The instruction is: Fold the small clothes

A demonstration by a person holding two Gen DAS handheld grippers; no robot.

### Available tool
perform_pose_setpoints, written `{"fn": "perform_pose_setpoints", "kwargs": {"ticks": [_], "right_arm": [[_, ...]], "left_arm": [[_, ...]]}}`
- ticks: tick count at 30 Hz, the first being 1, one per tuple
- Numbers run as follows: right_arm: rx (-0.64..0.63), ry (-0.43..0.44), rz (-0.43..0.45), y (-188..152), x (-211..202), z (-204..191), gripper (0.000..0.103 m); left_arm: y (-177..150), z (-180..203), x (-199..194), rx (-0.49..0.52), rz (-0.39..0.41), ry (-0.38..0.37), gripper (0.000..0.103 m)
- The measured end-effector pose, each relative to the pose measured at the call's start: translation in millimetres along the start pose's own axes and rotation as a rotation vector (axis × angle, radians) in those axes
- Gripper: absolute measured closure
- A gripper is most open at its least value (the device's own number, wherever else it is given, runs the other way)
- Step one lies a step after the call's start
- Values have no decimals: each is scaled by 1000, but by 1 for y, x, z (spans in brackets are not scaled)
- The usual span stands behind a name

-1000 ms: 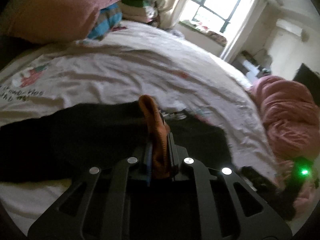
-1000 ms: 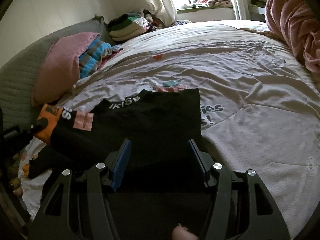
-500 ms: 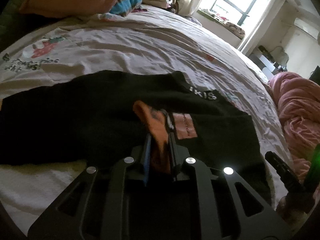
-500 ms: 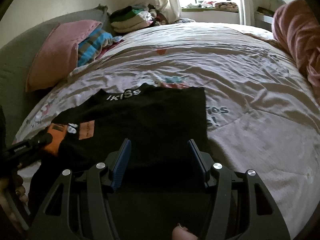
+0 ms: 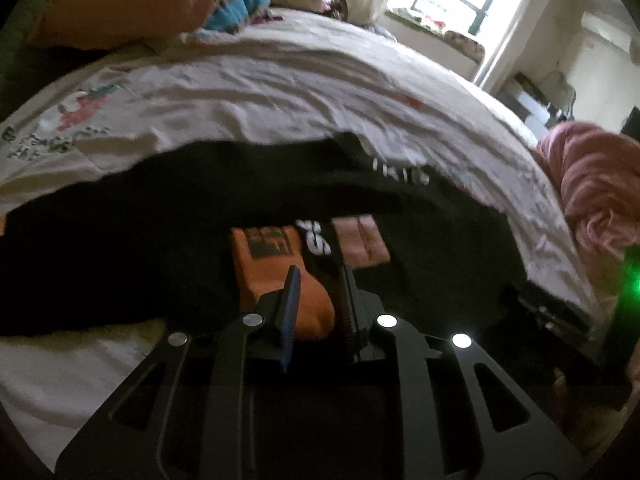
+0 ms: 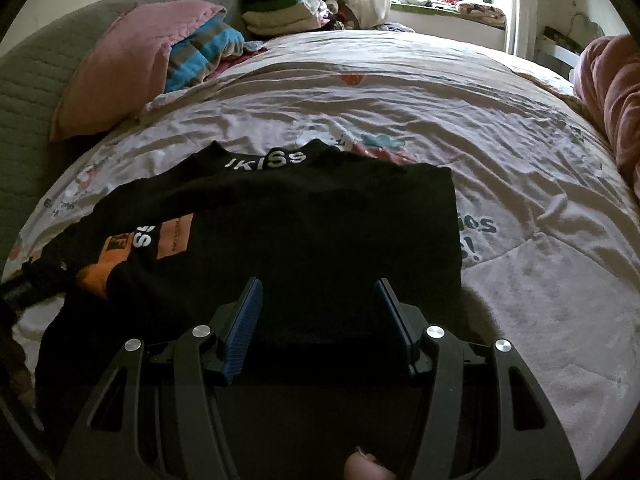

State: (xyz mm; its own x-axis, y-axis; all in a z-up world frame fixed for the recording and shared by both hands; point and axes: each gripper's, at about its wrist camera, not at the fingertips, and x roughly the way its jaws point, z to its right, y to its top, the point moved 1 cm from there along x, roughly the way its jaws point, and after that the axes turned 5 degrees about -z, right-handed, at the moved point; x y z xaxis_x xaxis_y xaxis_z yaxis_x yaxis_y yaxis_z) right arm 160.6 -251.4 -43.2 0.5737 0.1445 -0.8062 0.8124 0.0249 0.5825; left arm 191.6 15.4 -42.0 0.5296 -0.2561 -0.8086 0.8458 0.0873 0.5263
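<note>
A black top [image 6: 304,232] with white lettering at its collar lies spread flat on the bedsheet [image 6: 400,92], its body filling the near middle of the bed. Its orange sleeve cuff [image 5: 280,280] is folded across the black cloth, beside a white printed mark and a pink patch [image 5: 360,240]. The left gripper [image 5: 318,280] sits right over that cuff: the orange cloth lies between its two fingers, whose jaws are opening, and a gap shows on the right side of the cuff, so the pads no longer pinch it. In the right wrist view the same cuff [image 6: 96,276] lies at the left edge of the garment. The right gripper [image 6: 318,292] hovers over the near hem of the top, jaws parted about halfway with only the flat black cloth below them, nothing gripped. Farther off, a pink pillow [image 6: 132,64] leans at the head of the bed beside a striped blue cloth [image 6: 204,52], a stack of folded clothes [image 6: 284,10] behind them, and a pink blanket [image 6: 616,92] bunches at the right edge.
</note>
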Motion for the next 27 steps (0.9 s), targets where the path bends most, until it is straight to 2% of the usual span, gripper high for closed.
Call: {"fn": "perform_pose_setpoints", "kwargs": {"ticks": [5,11,17,23,24,27], "right_arm": [[18,-4,-16,-3,5,7,47],[51,-60,-113,-13,27,24,46],[66,-39,-100,-18,23,26,44],[72,-6,-53,-19,5,21,27],[67,-3,-43,-18,1,19,23],[68,14,-23,-16,-7,14,12]], "left_arm": [[-14,-5,23,12,-78,45,88],[-22,-12,21,8,-66,28,85],[-22,-12,18,5,-59,32,80],[-23,-12,5,6,-43,42,63],[-23,-12,3,7,-40,42,58],[-24,-14,-3,-2,-36,49,35]]}}
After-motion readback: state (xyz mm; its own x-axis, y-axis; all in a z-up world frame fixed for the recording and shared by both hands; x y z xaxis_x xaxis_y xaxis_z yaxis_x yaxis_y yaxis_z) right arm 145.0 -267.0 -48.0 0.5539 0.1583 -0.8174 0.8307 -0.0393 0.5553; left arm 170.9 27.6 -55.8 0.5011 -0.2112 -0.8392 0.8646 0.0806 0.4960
